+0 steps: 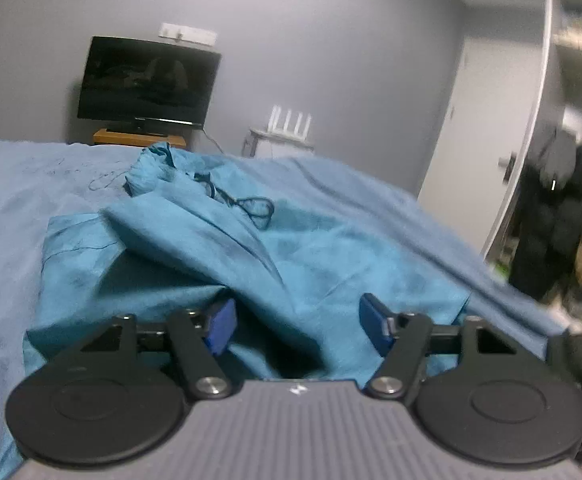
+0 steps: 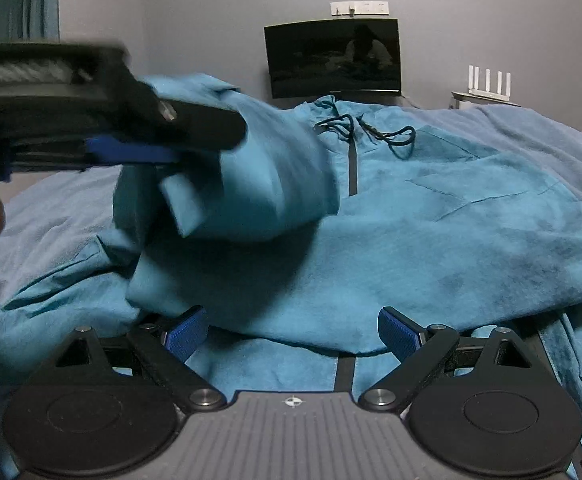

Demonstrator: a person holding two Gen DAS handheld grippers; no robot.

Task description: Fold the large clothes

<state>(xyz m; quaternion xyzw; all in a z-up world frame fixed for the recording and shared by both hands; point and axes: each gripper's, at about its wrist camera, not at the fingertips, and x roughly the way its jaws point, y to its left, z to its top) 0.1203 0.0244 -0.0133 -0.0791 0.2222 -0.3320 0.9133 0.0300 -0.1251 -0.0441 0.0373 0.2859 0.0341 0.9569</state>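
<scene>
A large teal hooded jacket [image 2: 431,240] of soft, suede-like cloth lies spread on a pale blue bedsheet [image 1: 7,208], its hood toward twelve o'clock in the right wrist view. A dark zip [image 2: 353,168] runs down from the collar, and a dark drawstring [image 2: 395,136] loops loosely over the chest at about one o'clock. One sleeve [image 2: 251,184] is folded across the body and stands up in a bulky fold at ten o'clock; the hem is doubled over at six o'clock, with creases and darker patches in the nap.

The left gripper [image 1: 297,324] has its blue pads spread, jacket cloth lying below and between them but not pinched. The right gripper [image 2: 291,334] is likewise spread wide over the hem, gripping nothing.

Beyond the bed, a dark flat television [image 1: 147,84] stands at eleven o'clock and a white router [image 1: 291,120] at twelve.
</scene>
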